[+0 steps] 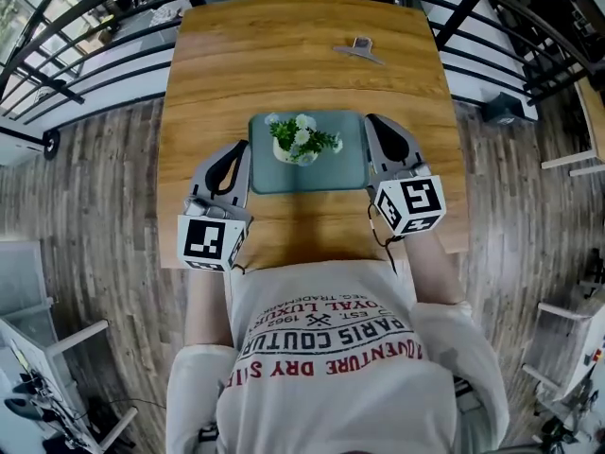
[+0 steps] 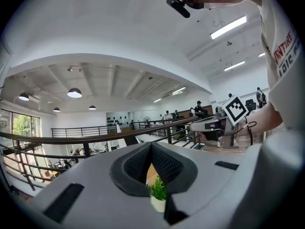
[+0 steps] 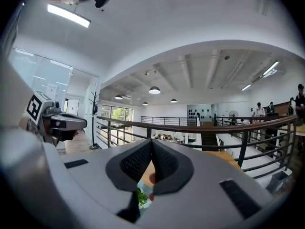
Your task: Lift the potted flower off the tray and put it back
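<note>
Two grippers point(image 1: 243, 151) point(image 1: 371, 123), one potted flower point(image 1: 304, 142), one tray point(image 1: 350, 173)

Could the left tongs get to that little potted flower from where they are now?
Probably yes: the left tongs are just beside the tray, nothing stands between them and the flower, though they are shut and must open first.

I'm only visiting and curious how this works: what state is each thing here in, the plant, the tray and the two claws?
potted flower: upright, standing on the tray, not held.
tray: flat on the table, between the two grippers.
left gripper: jaws shut, empty, by the tray's left edge.
right gripper: jaws shut, empty, by the tray's right edge.
</note>
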`<state>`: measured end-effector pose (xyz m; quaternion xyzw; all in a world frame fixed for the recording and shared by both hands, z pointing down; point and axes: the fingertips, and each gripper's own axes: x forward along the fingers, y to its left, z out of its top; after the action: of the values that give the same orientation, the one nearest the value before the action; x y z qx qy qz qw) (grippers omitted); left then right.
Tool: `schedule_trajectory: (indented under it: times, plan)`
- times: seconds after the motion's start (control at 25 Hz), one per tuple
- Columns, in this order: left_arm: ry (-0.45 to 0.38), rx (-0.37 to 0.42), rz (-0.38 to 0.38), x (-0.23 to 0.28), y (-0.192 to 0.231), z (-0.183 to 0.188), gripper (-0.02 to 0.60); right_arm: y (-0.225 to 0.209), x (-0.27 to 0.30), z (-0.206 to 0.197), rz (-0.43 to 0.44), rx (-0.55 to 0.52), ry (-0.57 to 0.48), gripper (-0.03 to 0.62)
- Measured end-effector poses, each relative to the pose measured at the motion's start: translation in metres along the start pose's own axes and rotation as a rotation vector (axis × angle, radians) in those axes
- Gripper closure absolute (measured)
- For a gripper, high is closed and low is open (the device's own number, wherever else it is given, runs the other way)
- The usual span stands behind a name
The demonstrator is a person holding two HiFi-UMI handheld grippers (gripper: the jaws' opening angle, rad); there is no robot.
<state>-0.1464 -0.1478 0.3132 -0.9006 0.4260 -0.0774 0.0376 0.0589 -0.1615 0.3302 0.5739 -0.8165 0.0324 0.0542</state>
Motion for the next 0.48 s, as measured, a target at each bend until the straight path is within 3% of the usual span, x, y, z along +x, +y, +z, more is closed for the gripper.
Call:
schedule_trajectory:
  times: [0.48]
  plan:
    - [-0.024,0.005,-0.053,-0.01,0.001,0.008,0.569,0.024,-0.019,0.017,-0.029,-0.051,-0.062,0.568]
